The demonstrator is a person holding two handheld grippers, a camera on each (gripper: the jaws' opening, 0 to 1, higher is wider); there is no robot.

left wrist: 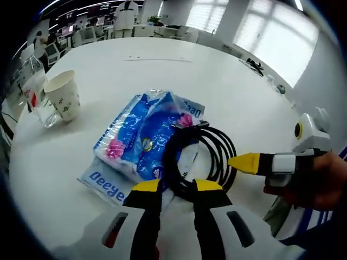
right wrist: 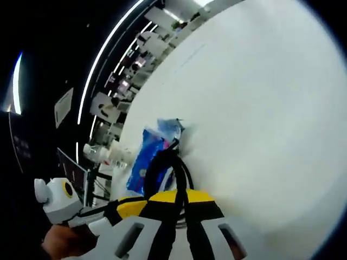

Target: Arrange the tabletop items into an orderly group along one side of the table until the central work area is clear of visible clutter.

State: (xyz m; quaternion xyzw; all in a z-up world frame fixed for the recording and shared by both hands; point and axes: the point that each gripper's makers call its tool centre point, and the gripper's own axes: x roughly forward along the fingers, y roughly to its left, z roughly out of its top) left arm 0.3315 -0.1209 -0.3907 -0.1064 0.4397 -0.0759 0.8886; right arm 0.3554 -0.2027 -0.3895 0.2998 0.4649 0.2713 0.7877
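A coil of black cable (left wrist: 203, 151) lies partly on a blue pack of tissues (left wrist: 142, 135) on the white table (left wrist: 227, 81). In the left gripper view, my left gripper (left wrist: 178, 187) has its yellow-tipped jaws closed around the coil's near edge. My right gripper (left wrist: 238, 161), held by a hand, comes in from the right with its tip at the coil's right side. In the right gripper view, the black cable (right wrist: 162, 162) runs between the jaws of my right gripper (right wrist: 181, 197), which is shut on it, with the tissue pack (right wrist: 145, 157) behind. My left gripper (right wrist: 133, 206) shows at the lower left.
A paper cup (left wrist: 64, 95) and a clear plastic cup (left wrist: 35, 89) stand together near the table's left edge. Bare tabletop (right wrist: 260, 108) stretches beyond the tissues. Office desks and chairs stand past the far edge.
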